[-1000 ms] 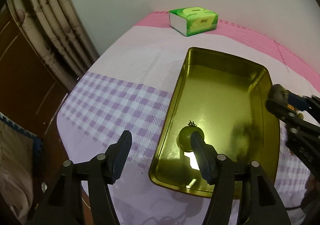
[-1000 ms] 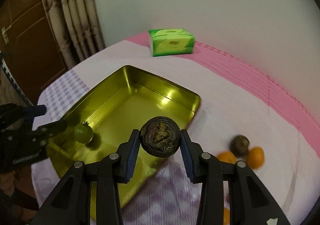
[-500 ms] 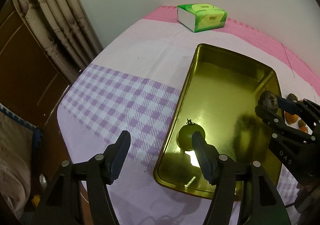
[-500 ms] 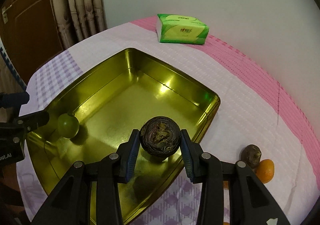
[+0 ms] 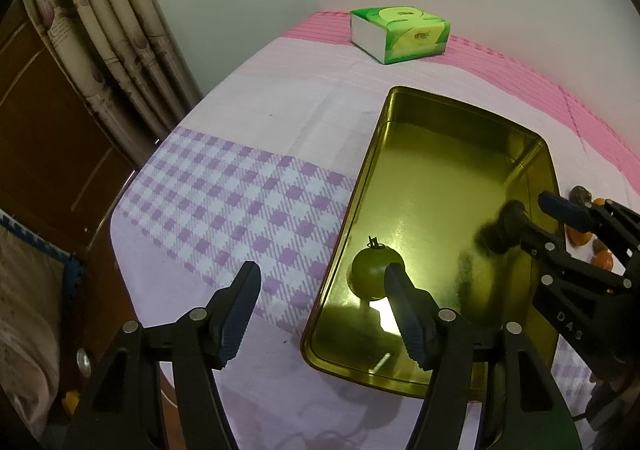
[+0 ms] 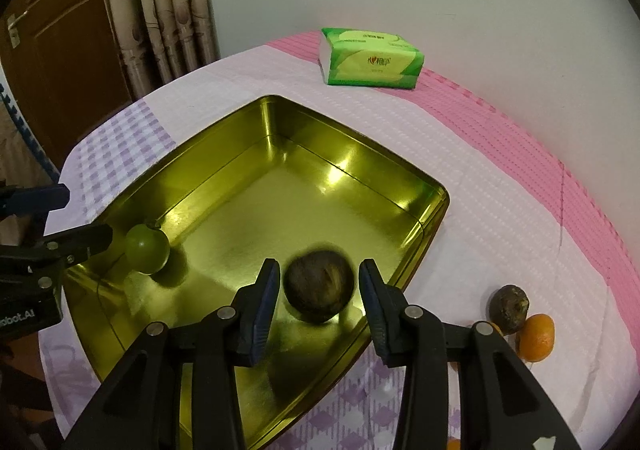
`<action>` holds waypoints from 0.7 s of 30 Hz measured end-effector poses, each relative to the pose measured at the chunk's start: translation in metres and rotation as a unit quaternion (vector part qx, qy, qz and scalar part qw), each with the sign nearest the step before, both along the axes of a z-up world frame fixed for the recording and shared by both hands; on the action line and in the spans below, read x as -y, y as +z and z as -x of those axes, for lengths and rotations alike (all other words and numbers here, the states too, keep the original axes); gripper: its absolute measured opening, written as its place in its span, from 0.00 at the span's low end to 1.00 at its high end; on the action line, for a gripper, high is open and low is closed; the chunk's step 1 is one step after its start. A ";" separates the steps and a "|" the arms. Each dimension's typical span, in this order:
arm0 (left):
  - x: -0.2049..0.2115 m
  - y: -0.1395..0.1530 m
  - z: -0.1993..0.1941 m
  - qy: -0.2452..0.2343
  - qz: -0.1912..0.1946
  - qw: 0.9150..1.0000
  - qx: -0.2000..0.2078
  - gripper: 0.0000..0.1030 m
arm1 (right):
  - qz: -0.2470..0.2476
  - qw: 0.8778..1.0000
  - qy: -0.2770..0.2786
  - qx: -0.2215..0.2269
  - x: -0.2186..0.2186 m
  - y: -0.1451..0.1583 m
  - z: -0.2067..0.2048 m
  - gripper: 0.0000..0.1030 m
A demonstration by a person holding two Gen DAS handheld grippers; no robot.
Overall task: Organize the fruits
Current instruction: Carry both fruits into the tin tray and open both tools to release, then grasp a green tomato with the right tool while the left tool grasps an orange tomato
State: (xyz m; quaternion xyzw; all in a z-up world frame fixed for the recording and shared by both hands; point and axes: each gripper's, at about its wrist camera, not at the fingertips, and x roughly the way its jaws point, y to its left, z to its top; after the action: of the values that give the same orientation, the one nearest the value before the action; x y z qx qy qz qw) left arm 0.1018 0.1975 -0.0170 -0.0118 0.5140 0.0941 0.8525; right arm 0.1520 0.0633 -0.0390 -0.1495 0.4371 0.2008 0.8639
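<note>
A gold metal tray point(image 6: 260, 218) lies on the tablecloth, with a green tomato-like fruit point(image 6: 146, 248) in its near left corner. My right gripper point(image 6: 319, 268) hangs open over the tray's near right part. A dark round fruit point(image 6: 320, 292) shows blurred between its fingers, with a gap on each side, just above the tray floor. In the left wrist view my left gripper point(image 5: 322, 274) stands open over the tray's point(image 5: 440, 178) left rim, empty, its right finger in front of the green fruit point(image 5: 370, 276). The right gripper point(image 5: 528, 206) and the dark fruit point(image 5: 490, 238) show at the right.
A green tissue pack point(image 6: 370, 58) lies at the far side near the wall. Right of the tray sit another dark fruit point(image 6: 510, 304) and an orange point(image 6: 536, 336). A curtain point(image 5: 120, 50) and the table's left edge are close by.
The right gripper moved in over the tray and its pads came off the dark fruit, which now sits lower and blurred between the fingers. The left gripper stayed put.
</note>
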 end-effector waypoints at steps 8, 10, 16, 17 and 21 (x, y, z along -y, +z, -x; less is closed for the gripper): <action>0.005 0.004 0.001 -0.012 0.001 1.000 0.009 0.63 | -0.027 0.999 -0.013 0.023 0.015 0.024 0.016 0.38; 0.006 0.005 0.002 -0.013 0.001 1.000 0.010 0.63 | -0.040 0.999 -0.026 0.026 0.032 0.030 0.025 0.38; 0.011 0.007 0.004 -0.021 -0.003 1.000 0.015 0.63 | -0.054 0.993 -0.107 0.021 0.119 0.028 0.066 0.38; 0.012 0.007 0.004 -0.023 -0.004 1.000 0.016 0.63 | -0.051 0.991 -0.124 0.017 0.136 0.024 0.075 0.38; 0.018 0.008 0.006 -0.035 -0.007 0.999 0.017 0.63 | -0.042 0.984 -0.175 -0.002 0.188 0.008 0.102 0.38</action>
State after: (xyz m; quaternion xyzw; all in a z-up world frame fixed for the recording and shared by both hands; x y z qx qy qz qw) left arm 0.0961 0.1792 -0.0094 0.0106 0.4990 0.0680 0.8639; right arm 0.0495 -0.1245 -0.0312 -0.0338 0.4494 0.0651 0.8903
